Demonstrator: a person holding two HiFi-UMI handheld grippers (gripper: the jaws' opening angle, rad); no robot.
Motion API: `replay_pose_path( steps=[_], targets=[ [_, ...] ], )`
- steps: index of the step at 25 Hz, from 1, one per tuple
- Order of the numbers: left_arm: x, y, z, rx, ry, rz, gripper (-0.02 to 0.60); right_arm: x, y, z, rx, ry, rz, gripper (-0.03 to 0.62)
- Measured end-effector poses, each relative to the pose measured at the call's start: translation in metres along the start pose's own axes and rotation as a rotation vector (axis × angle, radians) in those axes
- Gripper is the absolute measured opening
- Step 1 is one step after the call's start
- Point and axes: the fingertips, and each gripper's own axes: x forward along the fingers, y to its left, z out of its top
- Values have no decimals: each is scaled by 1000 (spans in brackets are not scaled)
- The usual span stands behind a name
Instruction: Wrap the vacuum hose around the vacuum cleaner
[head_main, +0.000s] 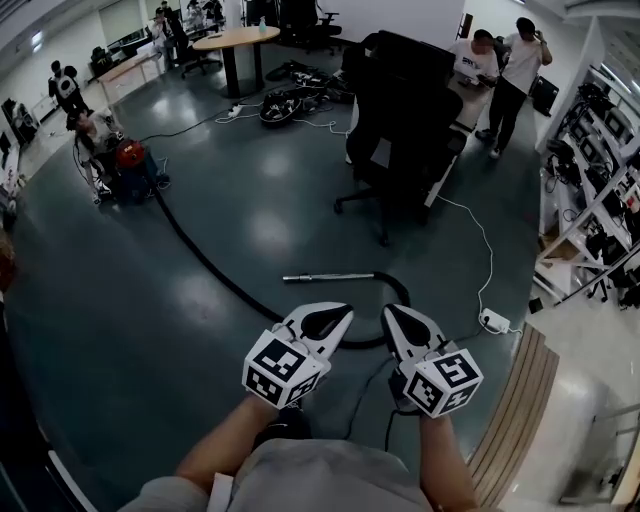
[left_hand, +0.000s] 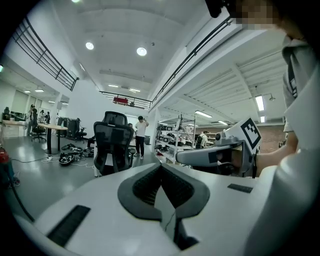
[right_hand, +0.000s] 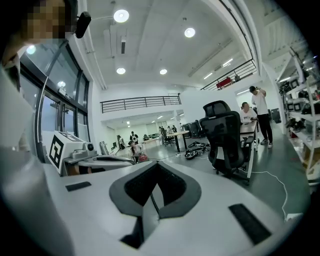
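**Vacuum hose (head_main: 205, 260): light, limp, sprawling**

It is lying slack across the floor (head_main: 250, 220), running from the red vacuum cleaner (head_main: 130, 156) far off on my left to a bend just ahead of me, where the metal wand (head_main: 325, 277) joins it. I am holding my left gripper (head_main: 343, 312) and right gripper (head_main: 392, 314) side by side, both closed on nothing. I am judging it floppy and ribbed, so I am aiming to grip near the bend.
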Motion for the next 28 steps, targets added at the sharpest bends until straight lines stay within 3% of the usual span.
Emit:
replay_pose_path(
  steps=[8, 16, 28],
  targets=[
    [-2, 102, 3, -21, 30, -64, 6, 91, -4, 16, -11, 46, -100, 3],
    [30, 147, -12, -37, 75, -91, 6, 127, -38, 7, 22, 78, -147, 3],
    [125, 192, -42, -39, 183, -12, 6, 173, -135, -9, 84, 123, -63, 3]
  ],
)
